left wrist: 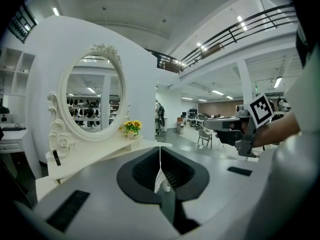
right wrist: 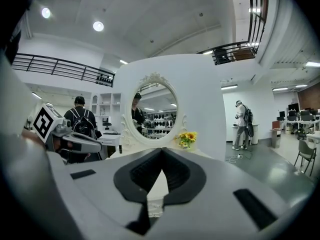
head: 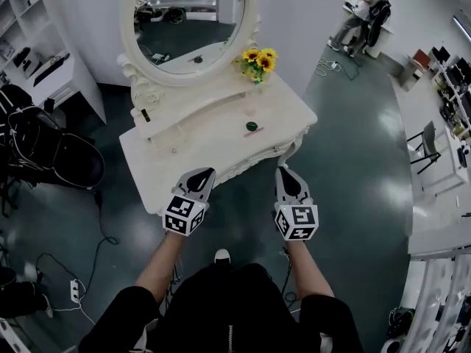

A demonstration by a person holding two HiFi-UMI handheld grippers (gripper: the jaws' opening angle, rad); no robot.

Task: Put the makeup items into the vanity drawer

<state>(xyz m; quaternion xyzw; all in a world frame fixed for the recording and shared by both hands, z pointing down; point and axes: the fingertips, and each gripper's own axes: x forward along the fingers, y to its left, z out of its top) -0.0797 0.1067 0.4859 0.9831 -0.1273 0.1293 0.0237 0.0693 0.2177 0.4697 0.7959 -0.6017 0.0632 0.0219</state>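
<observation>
A white vanity table with an oval mirror stands in front of me. On its top lies a small round green item. A small dark upright item stands on the raised shelf at the left, also visible in the left gripper view. My left gripper is at the table's front edge, shut and empty. To its right, by the table's front corner, my right gripper is shut and empty too. No drawer shows as open.
Sunflowers sit at the back right of the tabletop. A black chair and white shelves stand to the left. Cables and a power strip lie on the floor. A person stands far off at the back right.
</observation>
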